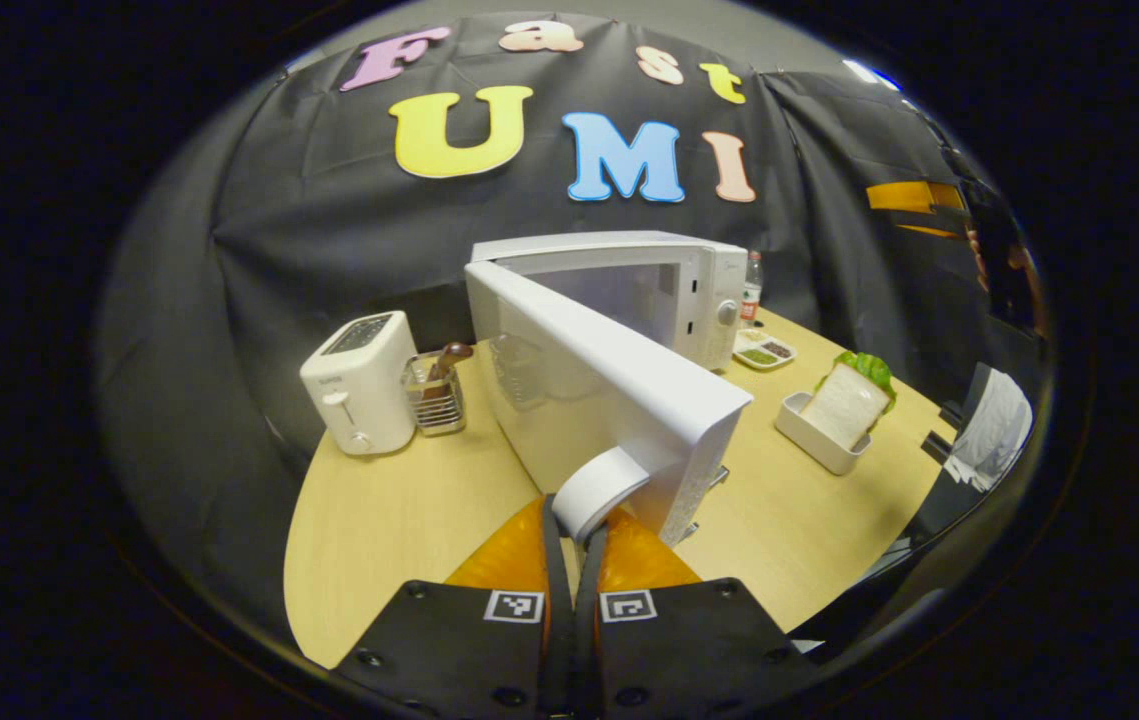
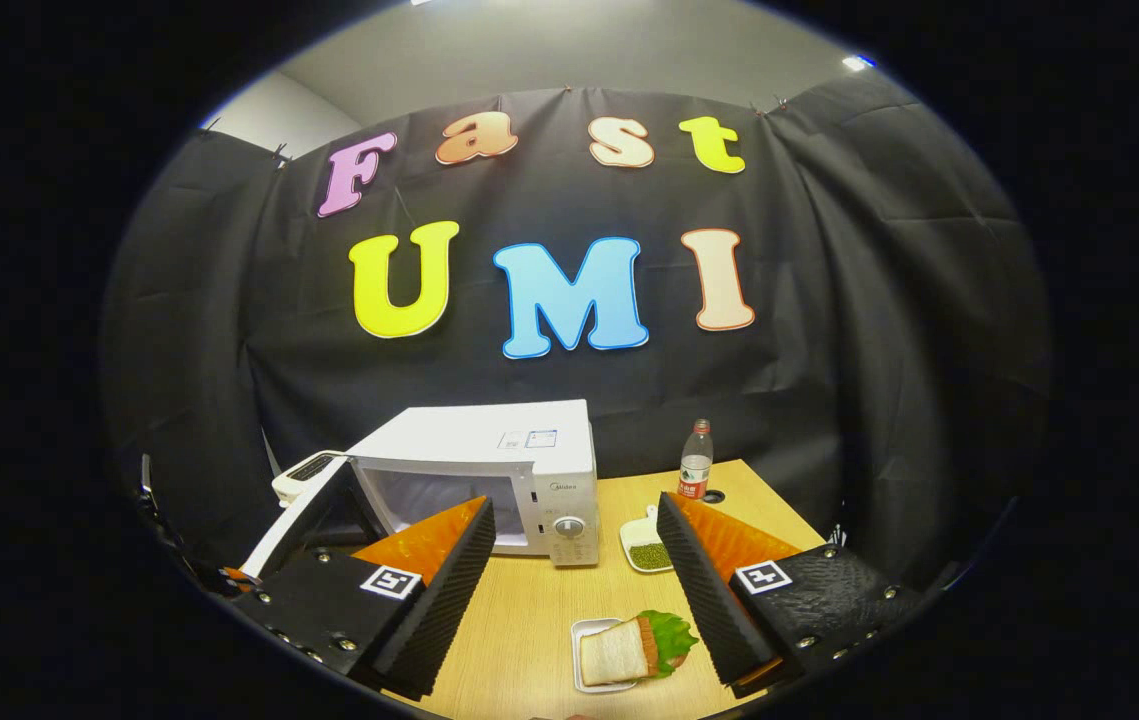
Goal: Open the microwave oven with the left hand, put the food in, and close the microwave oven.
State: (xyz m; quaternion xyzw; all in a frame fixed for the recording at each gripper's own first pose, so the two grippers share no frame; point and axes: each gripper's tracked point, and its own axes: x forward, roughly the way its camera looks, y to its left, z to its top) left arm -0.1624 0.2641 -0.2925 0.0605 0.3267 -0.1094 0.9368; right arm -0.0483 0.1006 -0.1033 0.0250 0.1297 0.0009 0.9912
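The white microwave [image 1: 629, 290] stands at the back of the table with its door [image 1: 589, 390] swung wide open toward me. My left gripper [image 1: 579, 535] is shut on the door's white handle [image 1: 597, 488], an orange finger on each side. The food, a sandwich with lettuce [image 1: 849, 400], lies in a white tray [image 1: 809, 435] to the right of the door. In the right gripper view my right gripper [image 2: 574, 585] hangs open above the table, the sandwich [image 2: 629, 648] below and between its fingers. Beyond it stand the microwave [image 2: 489, 470] and its open door [image 2: 304, 525].
A white toaster [image 1: 359, 395] and a wire utensil holder [image 1: 436, 392] stand left of the door. A small divided dish [image 1: 764, 352] and a drink bottle [image 1: 751, 290] sit right of the microwave. The wooden table's edge [image 1: 304, 560] runs close on the left.
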